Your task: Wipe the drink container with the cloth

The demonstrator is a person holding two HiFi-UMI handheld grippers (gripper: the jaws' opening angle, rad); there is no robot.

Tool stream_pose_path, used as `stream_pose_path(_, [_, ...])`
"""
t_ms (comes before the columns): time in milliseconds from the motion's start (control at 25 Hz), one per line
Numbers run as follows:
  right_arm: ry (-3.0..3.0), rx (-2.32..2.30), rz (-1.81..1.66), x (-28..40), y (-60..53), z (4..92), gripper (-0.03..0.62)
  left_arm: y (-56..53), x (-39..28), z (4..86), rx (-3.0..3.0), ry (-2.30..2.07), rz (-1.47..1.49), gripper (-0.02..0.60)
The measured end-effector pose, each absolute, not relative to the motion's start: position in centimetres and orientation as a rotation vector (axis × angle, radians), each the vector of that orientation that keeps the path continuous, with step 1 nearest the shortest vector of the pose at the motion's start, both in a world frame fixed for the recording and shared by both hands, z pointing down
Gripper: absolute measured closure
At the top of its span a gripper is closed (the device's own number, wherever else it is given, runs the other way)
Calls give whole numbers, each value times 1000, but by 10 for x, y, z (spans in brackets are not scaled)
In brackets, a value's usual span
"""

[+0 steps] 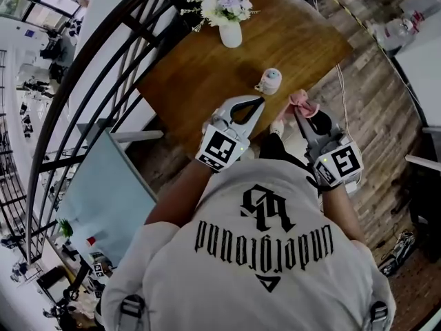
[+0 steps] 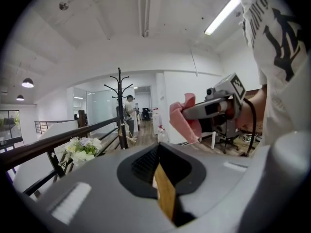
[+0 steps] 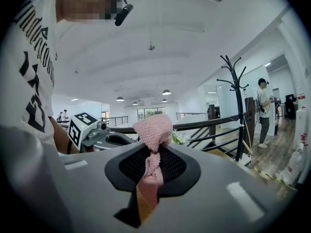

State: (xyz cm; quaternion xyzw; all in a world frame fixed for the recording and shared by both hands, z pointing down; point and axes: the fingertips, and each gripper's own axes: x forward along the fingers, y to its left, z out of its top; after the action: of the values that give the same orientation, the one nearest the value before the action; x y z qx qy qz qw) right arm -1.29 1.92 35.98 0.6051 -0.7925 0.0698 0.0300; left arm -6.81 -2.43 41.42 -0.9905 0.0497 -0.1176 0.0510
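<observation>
The drink container [image 1: 270, 81], a small pink cup with a pale blue lid, stands on the wooden table [image 1: 207, 81] near its front edge. My left gripper [image 1: 258, 103] [image 2: 158, 148] is shut with nothing between its jaws, its tips just left of and below the cup. My right gripper [image 1: 298, 113] [image 3: 154, 147] is shut on the pink cloth [image 1: 303, 102] [image 3: 153, 129], which bunches above the jaws, right of the cup. In the left gripper view the right gripper [image 2: 214, 108] and the cloth [image 2: 183, 116] show to the right. The cup is hidden in both gripper views.
A white vase of pale flowers [image 1: 231, 26] [image 2: 80, 148] stands at the table's far side. A dark stair railing [image 1: 103, 81] runs along the table's left. A black coat stand [image 2: 120, 108] [image 3: 237, 110] and a standing person [image 3: 263, 113] are beyond it.
</observation>
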Motion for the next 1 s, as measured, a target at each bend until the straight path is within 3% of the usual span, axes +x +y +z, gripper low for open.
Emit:
stream_pose_path(440, [-2473,1785,356,48,-44,402,548,-62,-12,473,-3053,-31,-466,518])
stream_pose_path(1000, [-2434,1745,606,116,-79,488,548,-111,42,585,-3057,-20,-678,265])
